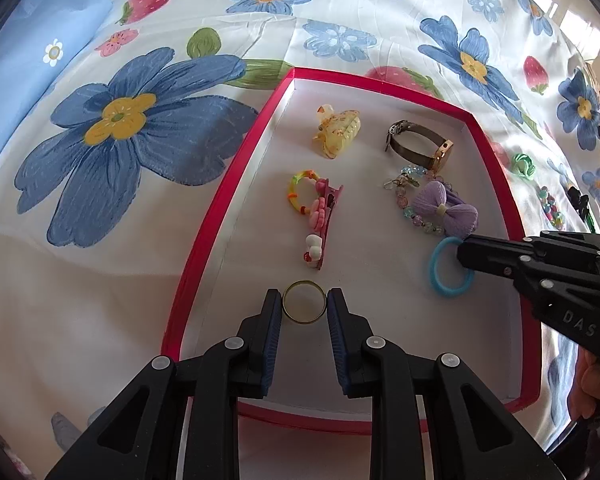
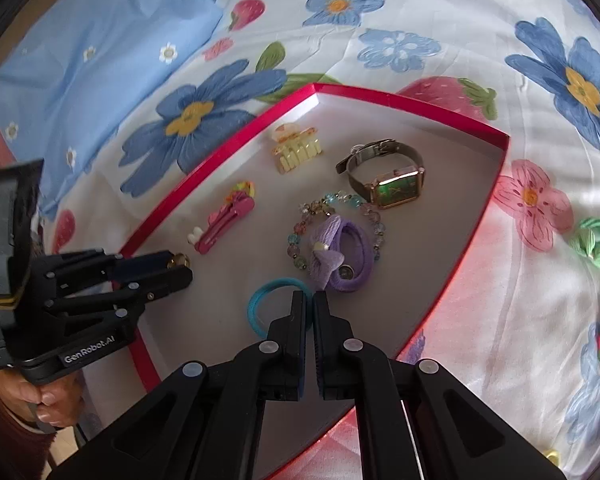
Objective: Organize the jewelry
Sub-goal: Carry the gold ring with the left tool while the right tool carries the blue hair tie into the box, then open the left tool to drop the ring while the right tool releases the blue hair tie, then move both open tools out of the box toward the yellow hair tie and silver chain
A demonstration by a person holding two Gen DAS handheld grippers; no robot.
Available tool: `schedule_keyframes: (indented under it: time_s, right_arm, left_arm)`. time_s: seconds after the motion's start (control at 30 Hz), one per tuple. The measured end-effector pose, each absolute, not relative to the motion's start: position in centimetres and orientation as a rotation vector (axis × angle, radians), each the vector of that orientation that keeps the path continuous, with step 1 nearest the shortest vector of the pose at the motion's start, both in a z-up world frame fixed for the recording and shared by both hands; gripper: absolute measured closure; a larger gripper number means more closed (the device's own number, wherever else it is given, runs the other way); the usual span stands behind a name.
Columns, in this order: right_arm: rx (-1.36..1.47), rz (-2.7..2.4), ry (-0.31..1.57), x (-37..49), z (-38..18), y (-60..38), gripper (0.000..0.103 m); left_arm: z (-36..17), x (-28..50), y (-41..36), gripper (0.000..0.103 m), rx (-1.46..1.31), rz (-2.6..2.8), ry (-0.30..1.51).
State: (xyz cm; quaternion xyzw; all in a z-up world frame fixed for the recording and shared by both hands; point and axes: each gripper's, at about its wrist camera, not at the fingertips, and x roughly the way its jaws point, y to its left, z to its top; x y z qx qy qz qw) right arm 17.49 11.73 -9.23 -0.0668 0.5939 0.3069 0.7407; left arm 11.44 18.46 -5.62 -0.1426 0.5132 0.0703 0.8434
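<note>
Now your left gripper (image 1: 304, 304) clamps the gold ring (image 1: 304, 301), its opening facing the camera; your right gripper (image 2: 309, 300) pinches the blue hair tie (image 2: 260, 308) lying flat.

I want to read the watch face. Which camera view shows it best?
The right wrist view: the watch turns its green face toward the camera. The left wrist view shows it edge-on, with mainly the strap visible.

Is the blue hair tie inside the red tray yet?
Inside. The blue hair tie lies on the red tray floor, pinched by the right hand-held gripper.
</note>
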Motion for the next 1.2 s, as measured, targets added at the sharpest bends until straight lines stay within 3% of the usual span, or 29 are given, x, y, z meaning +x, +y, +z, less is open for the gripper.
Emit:
schedule_keyframes:
  time_s: [0.27,0.5,0.57,0.67,0.73,1.2]
  right_arm:
    - [-0.189,0.679,1.311,17.3,-9.4,12.4,0.098]
    - [-0.111,0.703,1.289,17.0,-8.7,11.9,0.081]
    - [-0.094,0.701,1.278,16.9,-8.4,11.6,0.081]
    - [-0.058,0.696,1.253,16.6,-7.4,10.9,0.081]
    - [-0.017,0.693,1.228,16.3,-6.5,10.0,0.081]
    - [0.148,0.522,1.123,12.8,-1.6,-0.5,0.077]
  left_arm:
    - [-5.7,11.5,18.1,0.080,-0.276,0.154,1.088]
    - [-5.6,11.2,18.7,0.080,-0.313,0.159,1.075]
    - [-5.3,11.0,18.9,0.080,-0.328,0.166,1.064]
    - [-4.6,10.4,19.2,0.072,-0.363,0.164,1.040]
    - [-4.2,10.1,19.4,0.057,-0.375,0.160,1.025]
    - [-1.6,8.3,17.2,0.057,-0.335,0.136,0.986]
